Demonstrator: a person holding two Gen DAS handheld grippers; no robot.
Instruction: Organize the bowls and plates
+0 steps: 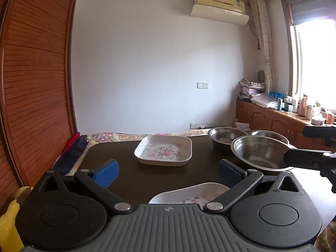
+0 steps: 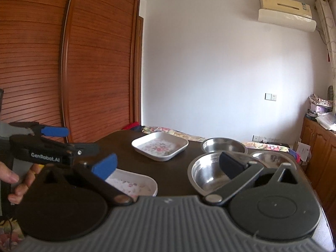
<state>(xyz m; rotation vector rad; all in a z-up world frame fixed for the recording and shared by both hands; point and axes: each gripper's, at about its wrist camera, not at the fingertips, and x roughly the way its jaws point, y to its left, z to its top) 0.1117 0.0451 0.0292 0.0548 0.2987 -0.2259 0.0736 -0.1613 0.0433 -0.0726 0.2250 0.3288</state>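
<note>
Three steel bowls sit grouped at the right of the dark table (image 1: 130,180): the near bowl (image 2: 208,174), the far bowl (image 2: 224,145) and a third bowl (image 2: 271,157) just beside them. A floral square plate (image 1: 163,150) rests mid-table, a second floral plate (image 2: 134,185) at the near edge. The right claw (image 2: 168,166) is spread wide, gripping nothing, one finger over the near bowl. The left claw (image 1: 168,171) gapes too, empty, above the second plate.
</note>
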